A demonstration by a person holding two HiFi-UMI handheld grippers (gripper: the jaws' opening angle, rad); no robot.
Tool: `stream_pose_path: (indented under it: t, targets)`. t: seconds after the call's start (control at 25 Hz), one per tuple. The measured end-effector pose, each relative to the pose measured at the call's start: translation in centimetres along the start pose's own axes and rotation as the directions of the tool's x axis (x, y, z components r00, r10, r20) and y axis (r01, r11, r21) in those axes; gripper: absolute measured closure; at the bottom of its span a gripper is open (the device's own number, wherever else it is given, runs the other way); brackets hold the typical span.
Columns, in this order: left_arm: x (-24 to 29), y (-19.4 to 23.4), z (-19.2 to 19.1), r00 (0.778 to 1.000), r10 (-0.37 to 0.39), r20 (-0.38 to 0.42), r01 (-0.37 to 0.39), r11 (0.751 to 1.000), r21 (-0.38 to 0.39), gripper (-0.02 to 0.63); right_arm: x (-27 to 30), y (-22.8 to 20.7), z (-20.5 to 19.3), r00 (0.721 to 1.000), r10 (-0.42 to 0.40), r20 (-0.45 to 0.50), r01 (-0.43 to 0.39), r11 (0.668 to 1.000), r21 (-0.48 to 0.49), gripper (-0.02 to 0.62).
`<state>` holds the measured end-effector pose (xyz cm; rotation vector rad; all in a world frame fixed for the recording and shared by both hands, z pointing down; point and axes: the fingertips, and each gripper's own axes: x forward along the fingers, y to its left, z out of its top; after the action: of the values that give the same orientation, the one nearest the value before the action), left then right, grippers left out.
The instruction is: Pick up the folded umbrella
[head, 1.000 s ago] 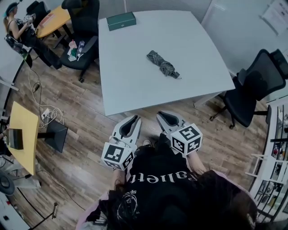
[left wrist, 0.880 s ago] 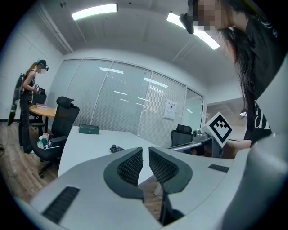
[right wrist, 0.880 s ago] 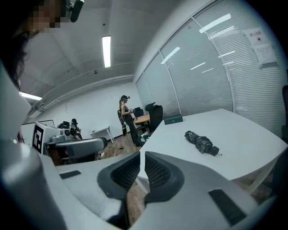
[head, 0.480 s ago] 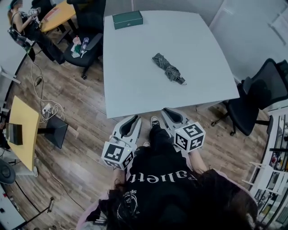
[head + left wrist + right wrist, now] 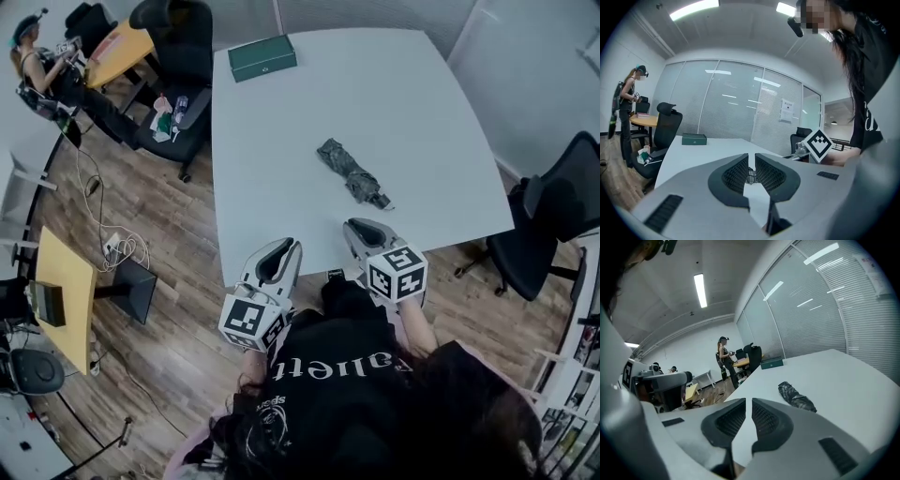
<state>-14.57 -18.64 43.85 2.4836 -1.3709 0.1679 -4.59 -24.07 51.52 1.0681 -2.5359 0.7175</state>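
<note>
- Head view: the umbrella [image 5: 352, 172] lies folded on the white table [image 5: 281, 178], a little right of the middle, with its handle end pointing to the near right edge.
- A green box [image 5: 262, 57] sits at the far left corner of the table, well apart from the umbrella.
- The left gripper [image 5: 283, 247] is just over the near edge of the table, left of the umbrella and apart from it.
- The right gripper [image 5: 357, 226] is over the near edge too, just short of the umbrella's handle end and not touching it.
- Black chairs stand at the far left corner [image 5: 178, 52] and at the right side [image 5: 553, 220]; a person [image 5: 42, 66] is at the far left by a yellow desk [image 5: 117, 52].
- Left gripper view: the left gripper's [image 5: 751, 155] jaws stand together with only a thin slit, and nothing is held.
- Beyond them are the table [image 5: 703, 152], the green box [image 5: 693, 139] and the right gripper's marker cube [image 5: 818, 144].
- Right gripper view: the right gripper's [image 5: 748, 401] jaws are closed and empty.
- The umbrella [image 5: 794, 397] lies on the table [image 5: 843, 376] ahead and to the right of the jaws, clear of them; the green box [image 5: 771, 363] is far behind it.
</note>
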Motion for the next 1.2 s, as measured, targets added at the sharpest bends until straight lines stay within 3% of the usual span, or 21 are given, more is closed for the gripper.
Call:
stream_pose_path:
  t: [0.32, 0.48, 0.76, 1.04, 1.2]
  targets:
    - [5.7, 0.8, 1.6, 0.999, -0.002, -0.041, 0.003, 1.0, 0.023, 0.546, 4.9, -8.2, 1.7, 0.996, -0.057, -0.065, 0.052, 0.996, -0.072, 0.541]
    - [7.0, 1.7, 2.2, 0.999, 0.03, -0.045, -0.029, 0.999, 0.034, 0.546, 8.4, -11.8, 1.2, 0.986, -0.079, -0.148, 0.055, 0.986, -0.16, 0.448]
    - [7.2, 2.6, 3.1, 0.994, 0.095, -0.051, -0.093, 0.995, 0.036, 0.546, 14.5, -15.6, -2.3, 0.927, -0.128, -0.352, 0.018, 0.954, -0.3, 0.326]
    - [6.6, 3.8, 1.7, 0.985, 0.153, -0.085, -0.152, 0.988, 0.026, 0.546, 18.0, -17.5, -5.1, 0.882, -0.19, -0.431, 0.02, 0.929, -0.37, 0.314]
    - [5.7, 4.0, 2.4, 0.982, 0.171, -0.077, -0.169, 0.985, 0.023, 0.546, 17.4, -17.5, -4.7, 0.879, -0.205, -0.431, 0.035, 0.929, -0.369, 0.314]
